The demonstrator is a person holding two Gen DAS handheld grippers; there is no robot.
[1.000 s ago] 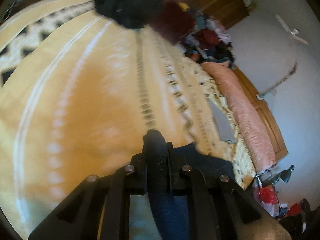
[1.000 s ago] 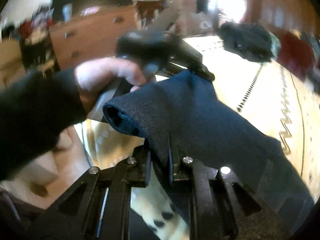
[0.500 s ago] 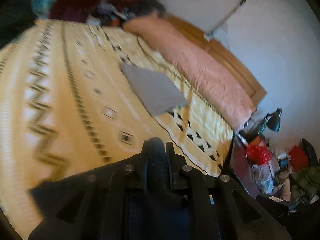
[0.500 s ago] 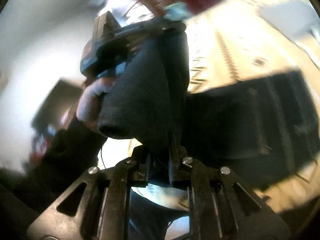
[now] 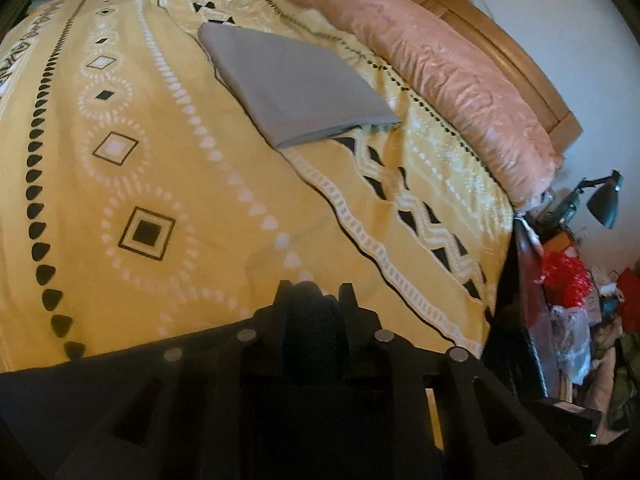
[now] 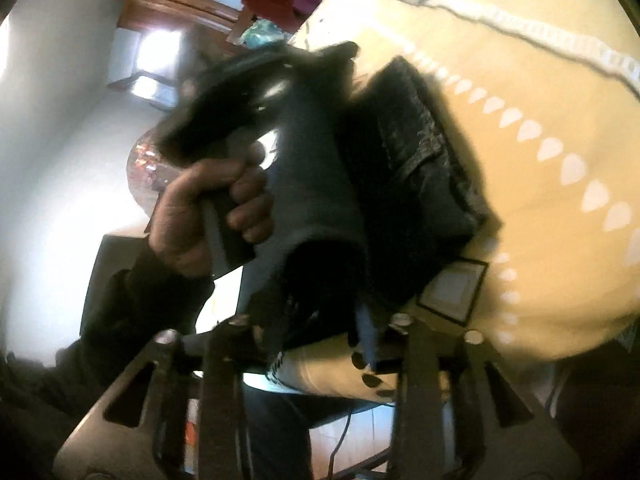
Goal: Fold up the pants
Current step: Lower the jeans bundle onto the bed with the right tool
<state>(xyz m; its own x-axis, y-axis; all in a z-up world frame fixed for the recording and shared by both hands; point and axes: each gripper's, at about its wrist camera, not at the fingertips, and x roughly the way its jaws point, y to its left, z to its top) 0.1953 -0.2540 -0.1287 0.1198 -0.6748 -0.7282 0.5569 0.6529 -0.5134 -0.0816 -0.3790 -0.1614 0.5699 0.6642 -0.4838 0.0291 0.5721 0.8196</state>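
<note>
Yellow patterned bedspread (image 5: 168, 128) covers the bed and fills most of both wrist views, printed with black and white diamonds, teardrops and zigzag bands.

Nearest the left wrist camera, the left tool (image 5: 314, 294) has its two fingers pressed together on a bunched fold of the dark pants (image 5: 312, 320); the cloth hangs down from the pinch and spreads as a dark band across the bottom of that view, over the near edge of the bedspread. Farther up the bed lies a flat folded grey cloth (image 5: 292, 84), well apart from the pants. Beyond it a long pink pillow (image 5: 440, 64) runs along a wooden headboard (image 5: 516, 60). Past the right edge of the bed, a black desk lamp (image 5: 604, 200) stands above a cluttered heap of bags (image 5: 568, 304) and red items; what is in the bags cannot be made out.

From the right wrist camera, the right tool (image 6: 320, 320) is clamped shut on another edge of the pants (image 6: 320, 184), which rise from it as a thick doubled bundle, one layer showing a ribbed or stitched band. Just behind the bundle, a bare hand (image 6: 208, 208) in a dark sleeve grips the handle of the left tool (image 6: 240, 92), blurred. Farther off are a white wall and a wooden wardrobe (image 6: 180, 0).
</note>
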